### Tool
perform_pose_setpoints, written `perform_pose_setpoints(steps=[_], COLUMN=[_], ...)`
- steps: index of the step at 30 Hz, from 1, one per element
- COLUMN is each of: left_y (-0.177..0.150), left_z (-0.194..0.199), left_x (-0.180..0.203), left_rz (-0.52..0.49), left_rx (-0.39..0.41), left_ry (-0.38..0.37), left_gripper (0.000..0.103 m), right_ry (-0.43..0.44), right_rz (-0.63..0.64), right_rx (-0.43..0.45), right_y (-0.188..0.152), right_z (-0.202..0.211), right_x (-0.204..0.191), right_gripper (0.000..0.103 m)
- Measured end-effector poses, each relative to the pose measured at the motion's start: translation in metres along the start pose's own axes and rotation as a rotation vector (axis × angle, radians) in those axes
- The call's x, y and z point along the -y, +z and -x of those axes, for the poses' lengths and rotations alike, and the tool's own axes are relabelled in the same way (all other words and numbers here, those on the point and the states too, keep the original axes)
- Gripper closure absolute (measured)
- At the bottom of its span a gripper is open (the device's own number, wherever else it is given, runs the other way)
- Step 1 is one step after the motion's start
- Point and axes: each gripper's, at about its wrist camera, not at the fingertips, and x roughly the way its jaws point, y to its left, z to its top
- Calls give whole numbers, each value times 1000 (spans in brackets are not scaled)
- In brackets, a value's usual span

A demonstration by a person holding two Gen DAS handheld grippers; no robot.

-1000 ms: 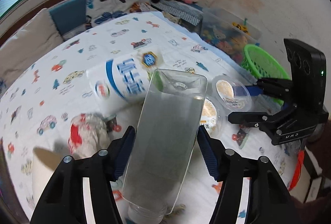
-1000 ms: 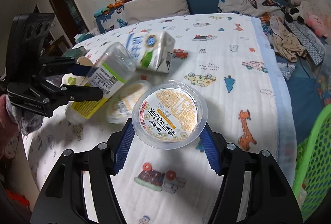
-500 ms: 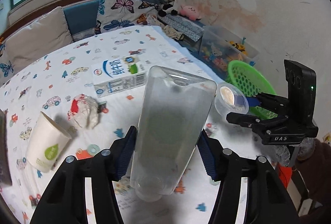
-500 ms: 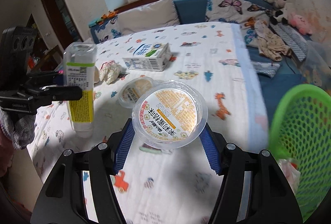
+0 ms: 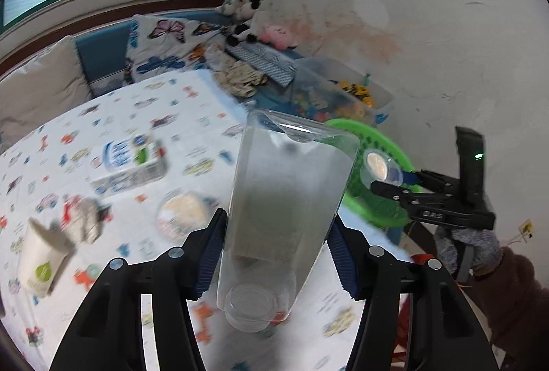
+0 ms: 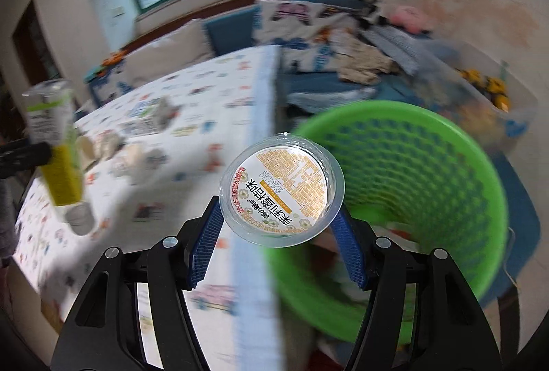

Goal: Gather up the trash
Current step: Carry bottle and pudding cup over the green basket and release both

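Black left gripper (image 5: pixel 276 252), right gripper (image 6: pixel 276 246): blue ribbed pads, silver screws; grey glove (image 5: pixel 470 247), maroon sleeve (image 5: pixel 514 295).

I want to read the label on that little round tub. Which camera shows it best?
The right wrist view: the tub sits close up between the right gripper pads, printed lid facing the camera, above the green basket. In the left wrist view the tub is small, angled and unreadable.

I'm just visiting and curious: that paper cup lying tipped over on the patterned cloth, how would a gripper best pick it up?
A judgement only: grip the paper cup across its middle, fingers coming down from above either side. It lies tilted on the tablecloth, so its round wall is exposed; the image is blurred.
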Motion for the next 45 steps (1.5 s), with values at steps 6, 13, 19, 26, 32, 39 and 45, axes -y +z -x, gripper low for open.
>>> perform_pose_setpoints(steps=[6,13,19,26,32,39,45], left_y=[28,60,79,89,90,82,69], left_z=[-20,-48,-81,-131,-167,-206,-210], left_x=[36,72,102,133,144,155,152], left_rz=[-17,-36,-47,-51,-26,-7,-12], left_rx=[23,29,12,-40,-84,-194,-216], left_ry=[-53,-103,-132,-148,-148,-142,-128], left_gripper=[47,47,47,47,47,44,35], right_ry=[-100,-134,-118,-115,-118,-113,-101], right_rz=[-52,-133,-172,-194,-222,-263,-270], right_rx=[-19,-14,15,64,94,101,97], right_y=[-8,-20,-28,-40,-49,-58,-62], right_z=[1,5,20,47,64,67,68], right_x=[51,87,102,110,119,126,122], right_gripper=[39,34,32,29,28,28,28])
